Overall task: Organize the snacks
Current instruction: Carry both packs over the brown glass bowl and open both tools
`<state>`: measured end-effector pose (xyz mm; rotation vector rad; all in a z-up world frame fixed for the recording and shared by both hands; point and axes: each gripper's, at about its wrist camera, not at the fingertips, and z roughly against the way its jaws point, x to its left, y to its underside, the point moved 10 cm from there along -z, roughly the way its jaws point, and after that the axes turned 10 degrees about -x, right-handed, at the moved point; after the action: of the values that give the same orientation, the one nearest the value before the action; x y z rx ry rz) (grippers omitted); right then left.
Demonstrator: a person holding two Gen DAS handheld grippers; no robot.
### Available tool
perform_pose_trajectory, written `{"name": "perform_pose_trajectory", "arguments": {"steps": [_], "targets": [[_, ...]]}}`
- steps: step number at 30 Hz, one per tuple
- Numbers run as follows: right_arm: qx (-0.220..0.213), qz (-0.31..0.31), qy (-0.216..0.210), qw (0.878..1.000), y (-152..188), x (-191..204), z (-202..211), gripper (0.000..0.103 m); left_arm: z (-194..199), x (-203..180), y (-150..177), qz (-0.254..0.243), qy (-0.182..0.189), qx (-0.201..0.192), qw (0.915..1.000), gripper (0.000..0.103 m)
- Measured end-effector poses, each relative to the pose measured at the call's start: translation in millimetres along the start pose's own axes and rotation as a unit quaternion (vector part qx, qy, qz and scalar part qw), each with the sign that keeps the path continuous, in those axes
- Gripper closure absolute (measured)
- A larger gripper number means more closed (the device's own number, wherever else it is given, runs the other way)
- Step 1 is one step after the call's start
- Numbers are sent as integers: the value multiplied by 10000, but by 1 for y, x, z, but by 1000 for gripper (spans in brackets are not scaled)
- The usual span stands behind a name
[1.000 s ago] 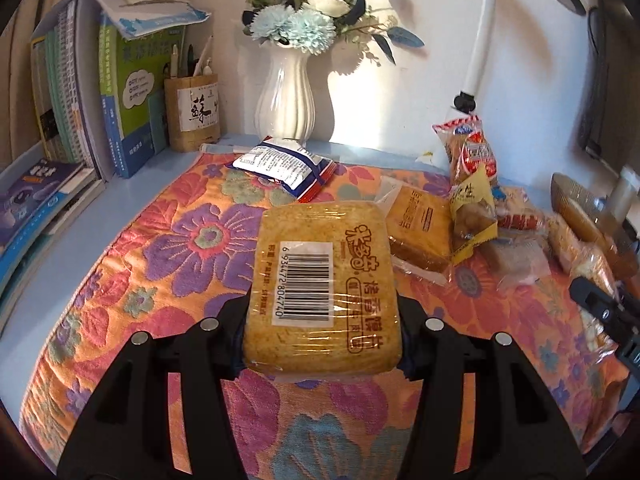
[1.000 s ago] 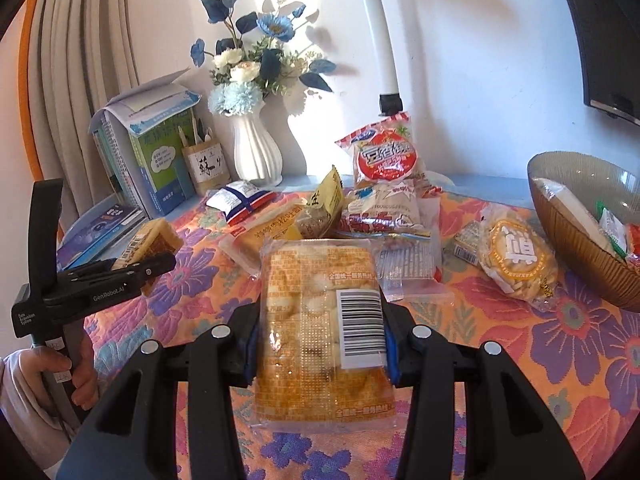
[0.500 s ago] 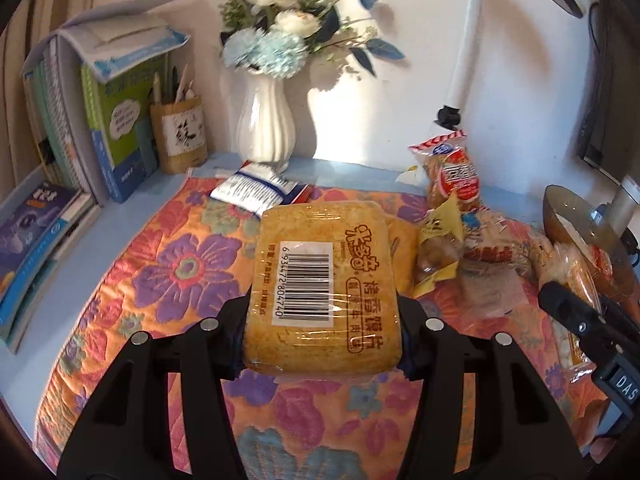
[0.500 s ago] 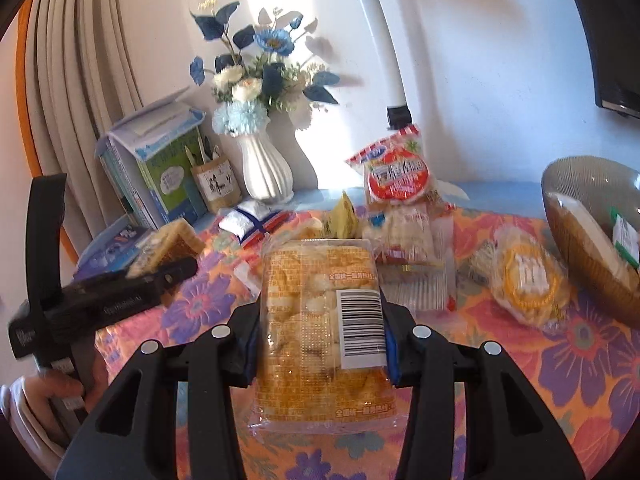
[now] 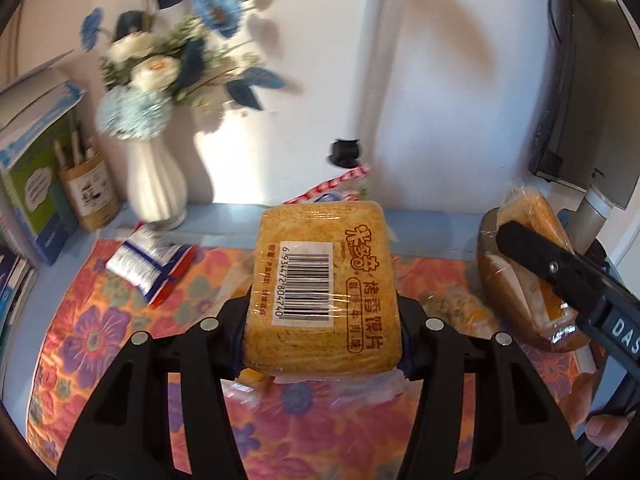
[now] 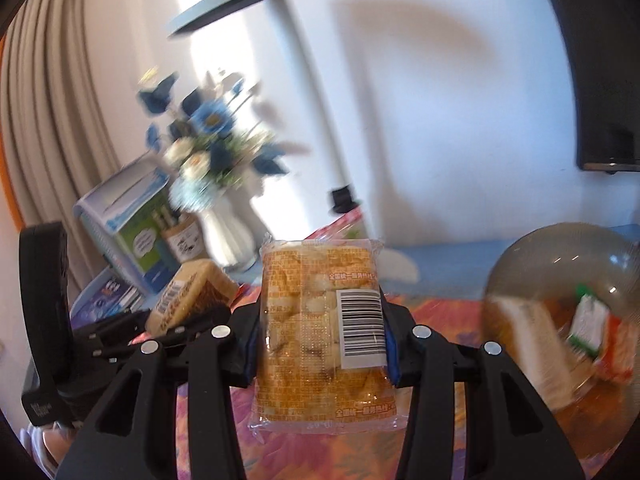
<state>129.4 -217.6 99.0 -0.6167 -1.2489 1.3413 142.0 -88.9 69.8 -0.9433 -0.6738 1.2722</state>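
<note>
While both pkgs hang above the floral cloth (image 5: 100,344), left gripper (image 5: 322,330) pinches a tan wrapped snack block (image 5: 320,280), barcode up, frame centre; right gripper (image 6: 320,344) pinches a clear yellow snack pack (image 6: 324,320). Bowl (image 6: 560,256) lower right w/ packs inside. Vase (image 5: 154,184) upper left, blue-white pouch (image 5: 146,264) left.

The wrapped golden snack block (image 5: 322,292) carries a barcode sticker — 6 934472 804740. Black gripper body (image 5: 616,336) — white letters "DAS".
</note>
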Motion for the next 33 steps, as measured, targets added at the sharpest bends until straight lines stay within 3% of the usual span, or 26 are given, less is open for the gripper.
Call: {"name": "perform_pose_trajectory", "arguments": {"steps": [10, 18, 21, 22, 23, 24, 25, 26, 29, 33], "targets": [[-54, -380, 784, 9962, -39, -115, 9, 59, -37, -117, -29, -343, 861, -8, 9957, 49], [-90, -596, 1418, 9881, -53, -202, 29, 59, -55, -217, -7, -528, 1710, 306, 9834, 49], [-30, -614, 1456, 9874, -51, -219, 33, 58, -60, -245, 6, -647, 1906, 468, 9784, 49], [52, -631, 1422, 9878, -48, -222, 31, 55, -64, -255, 14, -731, 2016, 633, 9747, 47], [202, -666, 1425, 9873, -42, -226, 28, 34, -70, -268, 27, -853, 2209, 930, 9671, 41], [517, -751, 1481, 9848, -32, -231, 23, 17, -73, -276, 37, -926, 2358, 1166, 9603, 19], [701, -804, 1525, 9825, -23, -235, 19, 5, -76, -281, 46, -996, 2449, 1365, 9547, 3], [777, -822, 1513, 9820, -18, -237, 18, 5, -76, -284, 53, -1087, 2455, 1473, 9520, 3], [827, -848, 1675, 9787, -9, -241, 18, 5, -70, -284, 55, -1352, 2295, 1306, 9550, 3], [810, -1103, 1562, 9782, -7, -236, 21, 5, -63, -278, 50, -1421, 2186, 1273, 9570, 3]]}}
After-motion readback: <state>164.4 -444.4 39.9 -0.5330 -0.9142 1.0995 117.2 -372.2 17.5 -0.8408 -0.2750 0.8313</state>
